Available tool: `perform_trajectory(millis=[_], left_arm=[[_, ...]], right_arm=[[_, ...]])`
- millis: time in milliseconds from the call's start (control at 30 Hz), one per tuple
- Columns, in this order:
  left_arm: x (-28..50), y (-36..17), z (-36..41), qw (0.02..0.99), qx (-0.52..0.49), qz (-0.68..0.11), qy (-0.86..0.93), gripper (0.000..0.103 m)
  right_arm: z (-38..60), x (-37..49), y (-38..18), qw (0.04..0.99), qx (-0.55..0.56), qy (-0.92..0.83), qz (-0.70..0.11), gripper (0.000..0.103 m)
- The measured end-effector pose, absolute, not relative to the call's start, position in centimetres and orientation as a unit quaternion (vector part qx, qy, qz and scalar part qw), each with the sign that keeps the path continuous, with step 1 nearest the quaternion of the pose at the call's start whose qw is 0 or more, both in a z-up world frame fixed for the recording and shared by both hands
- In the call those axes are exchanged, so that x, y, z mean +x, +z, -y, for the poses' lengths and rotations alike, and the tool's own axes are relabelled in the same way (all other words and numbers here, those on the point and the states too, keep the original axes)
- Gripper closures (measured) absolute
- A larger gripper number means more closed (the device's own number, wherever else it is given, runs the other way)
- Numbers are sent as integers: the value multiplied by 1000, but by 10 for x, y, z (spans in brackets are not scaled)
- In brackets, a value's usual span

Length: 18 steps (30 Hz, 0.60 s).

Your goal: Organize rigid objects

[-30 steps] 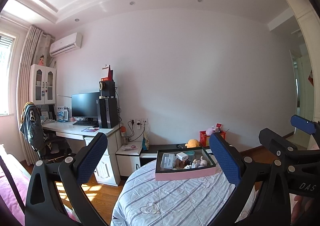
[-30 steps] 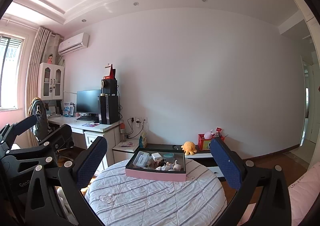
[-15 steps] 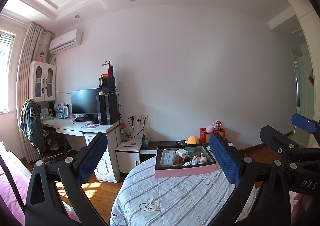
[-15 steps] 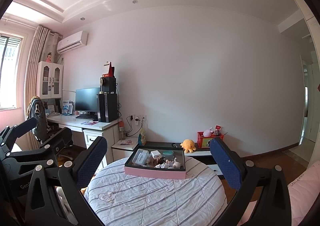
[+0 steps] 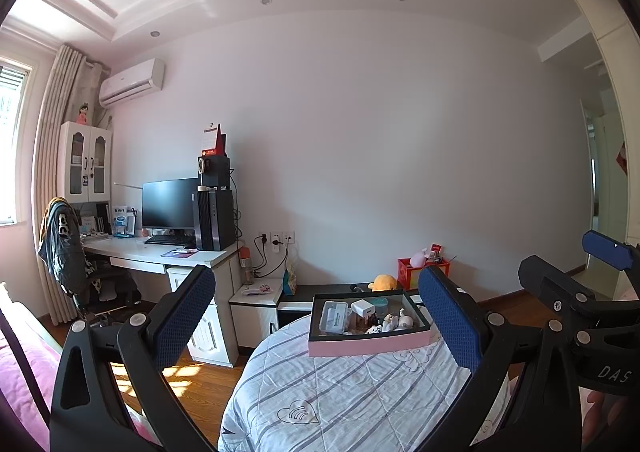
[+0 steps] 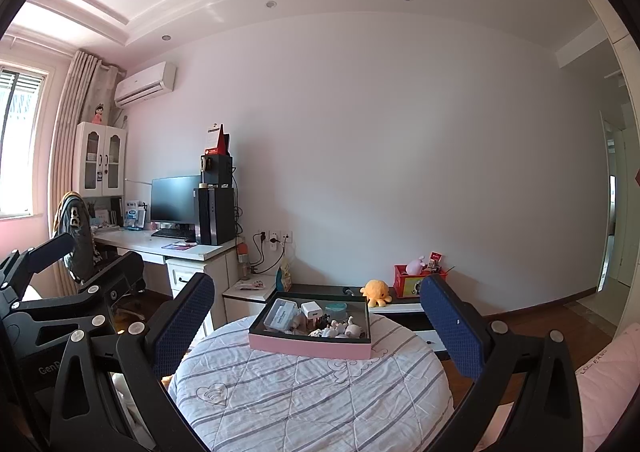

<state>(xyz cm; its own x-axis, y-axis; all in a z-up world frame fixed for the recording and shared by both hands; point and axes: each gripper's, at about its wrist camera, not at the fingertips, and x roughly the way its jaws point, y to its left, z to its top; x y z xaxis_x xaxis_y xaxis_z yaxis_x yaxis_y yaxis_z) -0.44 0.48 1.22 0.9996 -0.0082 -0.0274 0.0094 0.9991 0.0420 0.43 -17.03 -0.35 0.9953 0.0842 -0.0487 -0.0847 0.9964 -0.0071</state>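
Observation:
A pink-sided box with a black inside (image 5: 368, 346) (image 6: 308, 348) sits on a round table covered by a striped quilt (image 5: 340, 396) (image 6: 304, 392). In the box lie a clear plastic case (image 5: 335, 316) (image 6: 281, 315), a white charger cube (image 5: 363, 308) (image 6: 311, 309), a teal round tin (image 6: 336, 308) and several small figurines (image 5: 394, 322) (image 6: 340, 329). My left gripper (image 5: 316, 316) stands open, well short of the box and above the table. My right gripper (image 6: 316, 316) is open too, equally far back. Nothing sits between either pair of fingers.
A white desk (image 6: 168, 248) with a monitor, a computer tower and a draped chair stands at the left. A low dark cabinet (image 6: 320, 288) behind the table carries a yellow plush octopus (image 6: 376, 292) and a red box. Wooden floor lies around the table; pink bedding at the frame edges.
Both views have tilted slightly upward and drifted, so the table and box sit a little lower in frame. Both grippers stay open and empty.

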Motion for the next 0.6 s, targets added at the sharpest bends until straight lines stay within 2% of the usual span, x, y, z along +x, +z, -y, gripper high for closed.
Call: perform_trajectory(millis=[600], left_arm=[[-4,12,-3,1000,22,-13,-3,0]], right_arm=[[172,5,-4,999,-6,36,-25,0]])
